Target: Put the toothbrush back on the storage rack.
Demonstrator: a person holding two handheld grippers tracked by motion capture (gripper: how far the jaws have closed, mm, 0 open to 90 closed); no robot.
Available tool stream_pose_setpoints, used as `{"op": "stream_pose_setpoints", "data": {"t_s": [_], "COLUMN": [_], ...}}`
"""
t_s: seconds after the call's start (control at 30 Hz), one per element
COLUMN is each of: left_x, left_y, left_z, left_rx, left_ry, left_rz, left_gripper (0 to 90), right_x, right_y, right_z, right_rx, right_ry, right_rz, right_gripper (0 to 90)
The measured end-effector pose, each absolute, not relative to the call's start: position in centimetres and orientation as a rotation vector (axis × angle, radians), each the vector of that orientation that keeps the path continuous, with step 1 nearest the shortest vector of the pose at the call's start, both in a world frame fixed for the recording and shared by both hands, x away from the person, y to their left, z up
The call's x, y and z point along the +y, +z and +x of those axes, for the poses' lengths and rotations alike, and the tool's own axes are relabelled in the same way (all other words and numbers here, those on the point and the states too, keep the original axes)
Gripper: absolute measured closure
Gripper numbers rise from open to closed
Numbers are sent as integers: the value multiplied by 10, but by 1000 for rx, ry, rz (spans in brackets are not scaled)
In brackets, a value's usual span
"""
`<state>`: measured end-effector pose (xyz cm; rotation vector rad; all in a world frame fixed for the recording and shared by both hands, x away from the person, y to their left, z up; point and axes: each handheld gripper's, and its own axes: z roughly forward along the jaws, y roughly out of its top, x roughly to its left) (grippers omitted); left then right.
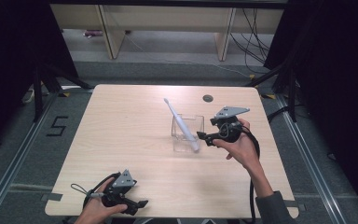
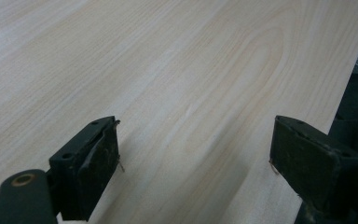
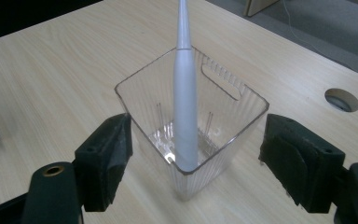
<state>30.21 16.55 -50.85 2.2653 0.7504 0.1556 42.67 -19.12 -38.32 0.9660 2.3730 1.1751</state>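
Observation:
A clear plastic box [image 1: 188,117] stands right of the table's middle. In it a white toothbrush [image 1: 179,121] leans, its thin head pointing up toward the far left. My right gripper [image 1: 203,137] is at the box's right side, close to the brush's thick lower end. In the right gripper view the box's [image 3: 235,100] near corner lies between the open jaws of the right gripper [image 3: 200,161], and the toothbrush [image 3: 185,107] rests its base in that corner. At the table's front edge my left gripper [image 1: 141,204] lies low. The left gripper [image 2: 196,158] has its jaws wide over bare wood.
The light wooden table [image 1: 121,130] has a round cable hole [image 1: 208,98] at the far right, also in the right gripper view as the hole [image 3: 341,99]. Metal rails and grey floor flank the table. Desk legs and cables stand beyond it.

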Motion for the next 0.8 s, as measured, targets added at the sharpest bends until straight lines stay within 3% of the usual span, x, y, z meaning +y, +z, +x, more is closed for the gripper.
{"op": "stream_pose_setpoints", "data": {"t_s": [0.8], "left_x": [165], "left_y": [-508], "left_z": [302], "left_rx": [746], "left_ry": [152], "left_rz": [2269], "left_gripper": [149], "right_x": [-199], "right_y": [-389], "right_z": [415], "right_rx": [2353], "right_ry": [1171], "right_rz": [937], "right_gripper": [229]}}
